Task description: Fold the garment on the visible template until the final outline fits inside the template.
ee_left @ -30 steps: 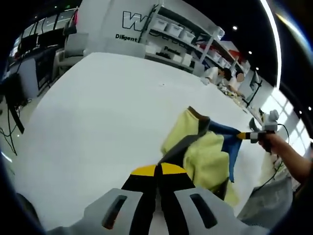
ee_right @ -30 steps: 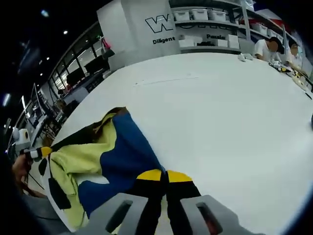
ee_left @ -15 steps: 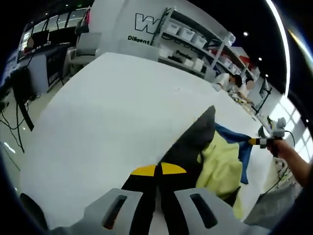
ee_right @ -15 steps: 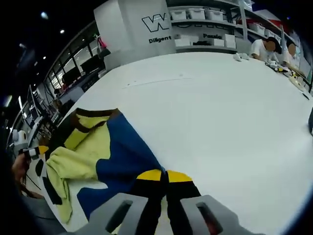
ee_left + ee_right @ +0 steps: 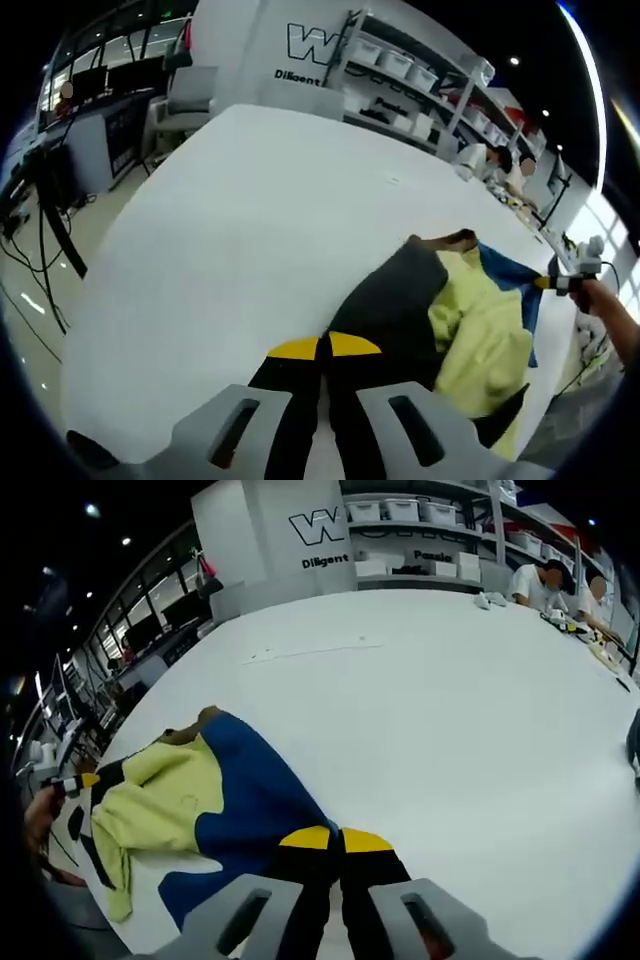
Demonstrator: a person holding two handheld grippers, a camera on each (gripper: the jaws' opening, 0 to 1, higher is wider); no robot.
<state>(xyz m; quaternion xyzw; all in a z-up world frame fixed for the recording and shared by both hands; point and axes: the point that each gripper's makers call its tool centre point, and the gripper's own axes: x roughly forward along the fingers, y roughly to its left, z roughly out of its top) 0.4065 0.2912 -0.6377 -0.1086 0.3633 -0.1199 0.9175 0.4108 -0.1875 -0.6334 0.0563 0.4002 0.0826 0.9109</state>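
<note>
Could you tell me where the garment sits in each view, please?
Left gripper view: the garment lies right of centre, its dark panel running to the tool.
Right gripper view: it lies lower left, its blue panel at the tool.
Shared landmark: the lettered white wall.

A broad white desk (image 5: 240, 230) runs toward shelving (image 5: 420, 540) with white bins, under a dark ceiling (image 5: 90, 540) dotted with spotlights.
</note>
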